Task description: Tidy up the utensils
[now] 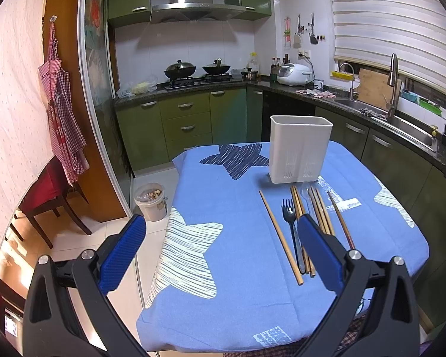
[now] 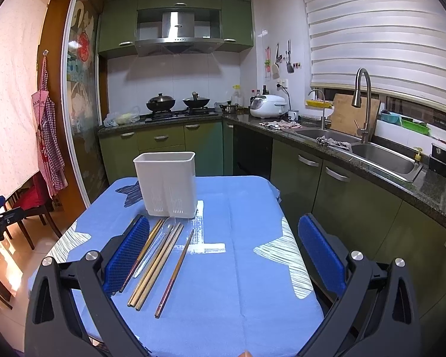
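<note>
A white utensil holder (image 1: 300,148) (image 2: 167,183) stands upright at the far side of the blue star-print tablecloth (image 1: 238,253) (image 2: 240,267). In front of it lie several wooden chopsticks (image 1: 280,236) (image 2: 159,264), a dark fork (image 1: 291,226) and a clear plastic spoon (image 2: 159,245), all pointing toward the holder. My left gripper (image 1: 220,253) hovers open above the table's near left part, its right finger over the utensils. My right gripper (image 2: 223,253) is open too, its left finger hiding the leftmost utensils.
A small bin (image 1: 151,200) sits on the floor left of the table, beside a dark wooden chair (image 1: 47,202). Green cabinets, a stove with two woks (image 2: 175,102), a rice cooker (image 2: 267,105) and a double sink (image 2: 380,154) line the back and right.
</note>
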`<state>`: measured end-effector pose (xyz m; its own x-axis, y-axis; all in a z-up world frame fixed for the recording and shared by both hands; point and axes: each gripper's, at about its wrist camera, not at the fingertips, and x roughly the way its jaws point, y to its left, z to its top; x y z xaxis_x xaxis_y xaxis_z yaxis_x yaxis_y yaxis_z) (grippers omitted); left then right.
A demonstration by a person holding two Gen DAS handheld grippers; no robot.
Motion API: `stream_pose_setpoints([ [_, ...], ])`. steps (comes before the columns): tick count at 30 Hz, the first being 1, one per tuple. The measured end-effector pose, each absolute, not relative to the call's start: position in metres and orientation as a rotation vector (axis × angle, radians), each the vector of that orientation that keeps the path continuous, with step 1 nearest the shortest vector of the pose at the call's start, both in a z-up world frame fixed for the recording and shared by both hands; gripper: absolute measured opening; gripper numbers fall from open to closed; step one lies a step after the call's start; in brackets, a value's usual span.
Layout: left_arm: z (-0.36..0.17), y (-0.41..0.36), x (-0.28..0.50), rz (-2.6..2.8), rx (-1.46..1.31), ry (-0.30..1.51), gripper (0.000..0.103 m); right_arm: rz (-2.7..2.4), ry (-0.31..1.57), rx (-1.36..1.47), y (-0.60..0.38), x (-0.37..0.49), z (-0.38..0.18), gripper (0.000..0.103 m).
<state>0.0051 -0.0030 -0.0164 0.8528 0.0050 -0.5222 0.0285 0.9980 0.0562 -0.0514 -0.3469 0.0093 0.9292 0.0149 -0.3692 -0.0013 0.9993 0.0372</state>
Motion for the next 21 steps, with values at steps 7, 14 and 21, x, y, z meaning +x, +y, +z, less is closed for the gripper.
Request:
stream_pose_setpoints([
  [7,-0.0146,-0.0020,0.0045,-0.014,0.064,0.553,0.097,0.010,0.380,0.038,-0.3478,-0.0511,0.0098,0.099],
  [14,-0.0140,-0.0021,0.0046,-0.013,0.066,0.554,0.097,0.010,0.380,0.039,-0.3481,-0.0510,0.0097,0.099],
  [21,-0.0138,-0.0020,0.0046,-0.013,0.066,0.554,0.097,0.011,0.381,0.040,-0.3481,-0.0509,0.0098,0.099],
])
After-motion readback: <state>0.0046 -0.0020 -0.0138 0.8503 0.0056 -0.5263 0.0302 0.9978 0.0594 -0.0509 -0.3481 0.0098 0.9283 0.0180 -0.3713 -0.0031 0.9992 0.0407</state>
